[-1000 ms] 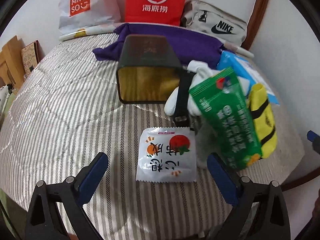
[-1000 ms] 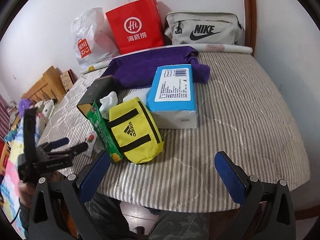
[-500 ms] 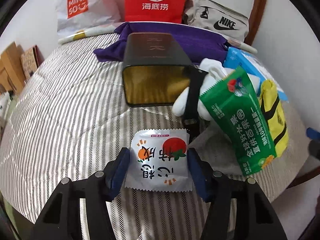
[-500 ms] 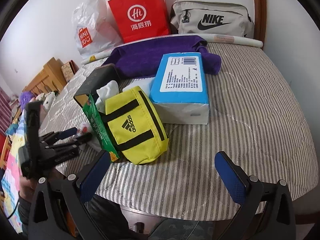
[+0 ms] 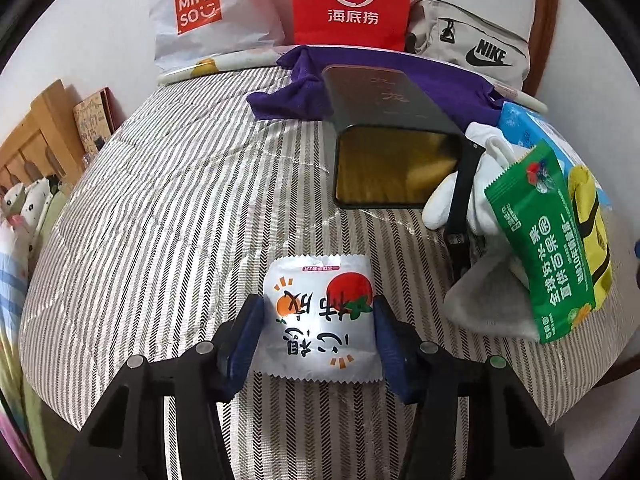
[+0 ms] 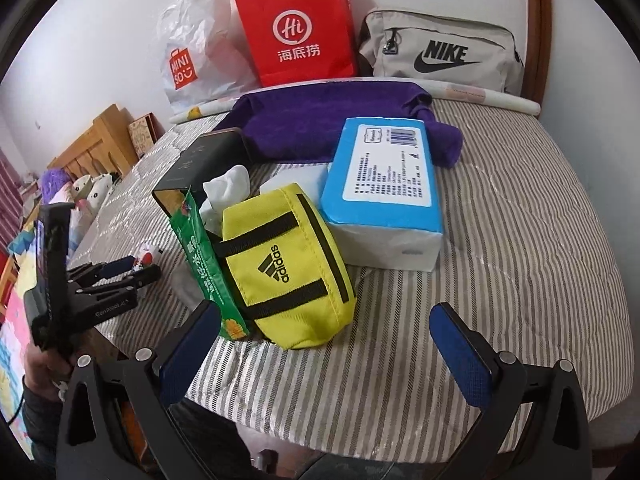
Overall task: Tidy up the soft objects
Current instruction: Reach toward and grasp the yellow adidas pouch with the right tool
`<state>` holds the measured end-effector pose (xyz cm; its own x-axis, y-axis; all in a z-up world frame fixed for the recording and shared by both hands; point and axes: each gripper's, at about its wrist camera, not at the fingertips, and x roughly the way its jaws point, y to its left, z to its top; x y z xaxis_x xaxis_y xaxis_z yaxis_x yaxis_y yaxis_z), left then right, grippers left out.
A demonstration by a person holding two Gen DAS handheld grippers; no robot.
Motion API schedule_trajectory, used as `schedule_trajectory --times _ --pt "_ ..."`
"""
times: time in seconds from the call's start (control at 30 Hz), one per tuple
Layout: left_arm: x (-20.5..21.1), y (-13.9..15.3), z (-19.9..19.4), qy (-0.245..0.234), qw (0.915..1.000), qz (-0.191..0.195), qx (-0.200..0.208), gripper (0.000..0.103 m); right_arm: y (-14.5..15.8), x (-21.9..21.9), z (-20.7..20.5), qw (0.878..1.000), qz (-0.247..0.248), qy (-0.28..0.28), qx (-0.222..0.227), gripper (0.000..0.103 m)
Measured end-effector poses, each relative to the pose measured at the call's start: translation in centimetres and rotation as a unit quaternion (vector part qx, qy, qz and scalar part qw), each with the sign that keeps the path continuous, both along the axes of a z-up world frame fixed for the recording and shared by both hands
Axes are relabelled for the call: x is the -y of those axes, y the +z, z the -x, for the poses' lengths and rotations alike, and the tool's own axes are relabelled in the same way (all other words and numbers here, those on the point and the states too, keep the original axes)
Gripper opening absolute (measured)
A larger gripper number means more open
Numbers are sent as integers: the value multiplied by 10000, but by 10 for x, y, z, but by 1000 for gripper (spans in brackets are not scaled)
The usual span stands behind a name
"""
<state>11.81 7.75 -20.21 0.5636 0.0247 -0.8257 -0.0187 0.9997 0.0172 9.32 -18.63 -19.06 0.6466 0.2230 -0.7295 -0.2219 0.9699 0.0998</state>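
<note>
My left gripper (image 5: 318, 332) is shut on a white snack packet (image 5: 320, 320) with a red fruit print, which lies on the striped table (image 5: 160, 220). Its blue pads press both side edges. In the right wrist view the left gripper (image 6: 128, 270) shows at the left with the packet (image 6: 145, 258) between its tips. My right gripper (image 6: 326, 348) is open and empty, just before a yellow Adidas pouch (image 6: 286, 264). A green packet (image 6: 204, 264) leans against the pouch. White gloves (image 5: 476, 184) lie beside an open black tin (image 5: 384, 148).
A blue tissue pack (image 6: 384, 196) and a purple cloth (image 6: 340, 120) lie behind the pouch. A Miniso bag (image 6: 196, 52), a red paper bag (image 6: 296, 28) and a grey Nike bag (image 6: 440, 52) stand along the wall. A grey cloth (image 5: 488, 300) lies under the green packet.
My left gripper moved forward and closed from wide open onto the white snack packet. My right gripper drew a little closer to the yellow pouch and stayed open.
</note>
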Motion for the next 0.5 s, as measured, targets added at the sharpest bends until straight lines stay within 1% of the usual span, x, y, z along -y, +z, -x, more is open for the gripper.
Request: schedule_trajectory --times 0.07,0.17,0.27,0.37,0.5 --pt "0 0 1 8 10000 -12 33 54 -3 -3 -5 9999 123 -21 3 103" --pt "1 -1 1 -9 10000 29 61 54 -9 -10 -11 9999 93 134 -21 103" --pt "1 -1 1 -14 10000 31 76 54 -18 -21 -17 9994 251 223 -43 103" --pt "0 -1 0 -53 9999 44 105 55 -27 -29 -23 9988 434 199 -82 103" --pt "2 -2 0 -70 9999 28 122 57 -34 -34 -28 9993 300 206 -106 102"
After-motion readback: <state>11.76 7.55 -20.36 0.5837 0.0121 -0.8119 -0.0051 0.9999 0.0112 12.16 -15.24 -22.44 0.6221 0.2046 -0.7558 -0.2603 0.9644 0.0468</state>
